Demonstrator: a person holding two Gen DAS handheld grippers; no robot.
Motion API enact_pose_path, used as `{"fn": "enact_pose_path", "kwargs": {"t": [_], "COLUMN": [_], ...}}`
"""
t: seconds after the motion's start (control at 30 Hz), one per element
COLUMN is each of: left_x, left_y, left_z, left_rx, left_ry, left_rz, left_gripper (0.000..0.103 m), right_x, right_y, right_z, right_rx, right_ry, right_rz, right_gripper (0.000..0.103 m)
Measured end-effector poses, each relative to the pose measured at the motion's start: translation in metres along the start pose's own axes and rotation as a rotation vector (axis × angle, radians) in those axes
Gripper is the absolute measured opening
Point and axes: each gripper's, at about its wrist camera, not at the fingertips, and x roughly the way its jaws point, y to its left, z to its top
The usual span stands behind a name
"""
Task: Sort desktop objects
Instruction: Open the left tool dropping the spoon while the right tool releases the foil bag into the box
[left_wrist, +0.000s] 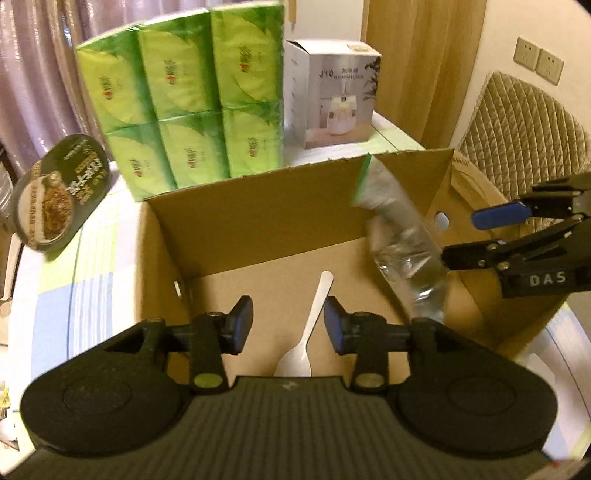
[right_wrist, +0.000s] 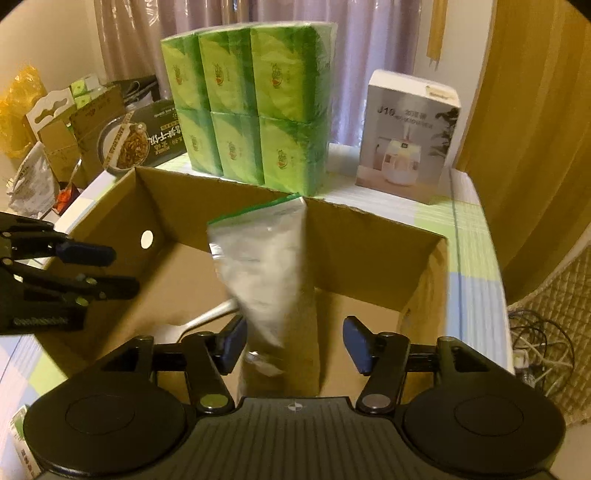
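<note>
We start with the cardboard box (left_wrist: 258, 206), which gapes open straight ahead of and below both claws and is where we judge the sorting goes. Behind its far wall, further out from the claws, stands the big green pack of tissues (left_wrist: 181, 99), with the white humidifier carton (right_wrist: 410, 140) off to its right and a dark noodle bowl (left_wrist: 59, 192) tipped up to its left; none of these three is in the box yet, so we reckon most of the job is left. Inside the box, a clear plastic bag (right_wrist: 266, 273) with a green strip along its top stands between the parted jaws of our right claw (right_wrist: 293, 347); the pads look clear of it on both sides, and the bag is blurred, so we judge it let go and dropping. Our left claw (left_wrist: 288, 325) is likewise released, its jaws apart and grasping nothing, with the white plastic spoon (left_wrist: 306, 328) lying on the box floor just beneath the gap. So two small things appear to be in. For what remains, the tall far wall of the box stands between the claws and the tissue pack, so any reach must go over it, and the pack looks too broad for one claw alone.
</note>
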Motion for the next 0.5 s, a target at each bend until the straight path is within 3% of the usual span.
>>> {"fn": "enact_pose_path", "kwargs": {"t": [0.27,0.5], "left_x": [-0.061,-0.122], "left_y": [-0.012,-0.032], "left_z": [-0.027,-0.069], "left_rx": [-0.029,-0.013], "left_ry": [-0.075,-0.123], "left_rz": [0.029,0.045], "left_gripper": [0.055,0.065], "right_x": [-0.067,-0.121], "right_y": [0.011,0.038], "right_z": [-0.024,-0.074], "right_rx": [-0.029,-0.096], "right_ry": [-0.067,-0.102], "right_rz": [0.005,0.025], "right_gripper": [0.068,0.075]}}
